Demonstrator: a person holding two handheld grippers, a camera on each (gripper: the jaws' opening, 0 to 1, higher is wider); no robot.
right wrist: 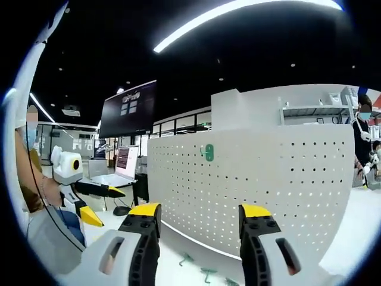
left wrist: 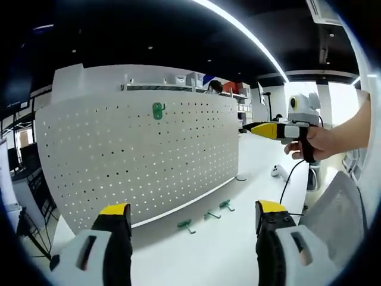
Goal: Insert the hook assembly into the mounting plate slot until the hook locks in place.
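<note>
The pegboard (left wrist: 137,158) stands upright on the white table (left wrist: 238,238), one green hook (left wrist: 158,110) already mounted high up. Three loose hooks (left wrist: 205,217) lie at its foot. Both the left gripper (left wrist: 190,229) and right gripper (right wrist: 199,232) gape empty. A tilted hook could jam in the holes. Open table lies rightward.

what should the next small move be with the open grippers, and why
Probably lower the left gripper toward the nearest green hook on the table and grasp it: both grippers are open and empty, and three hooks lie before the pegboard.
</note>
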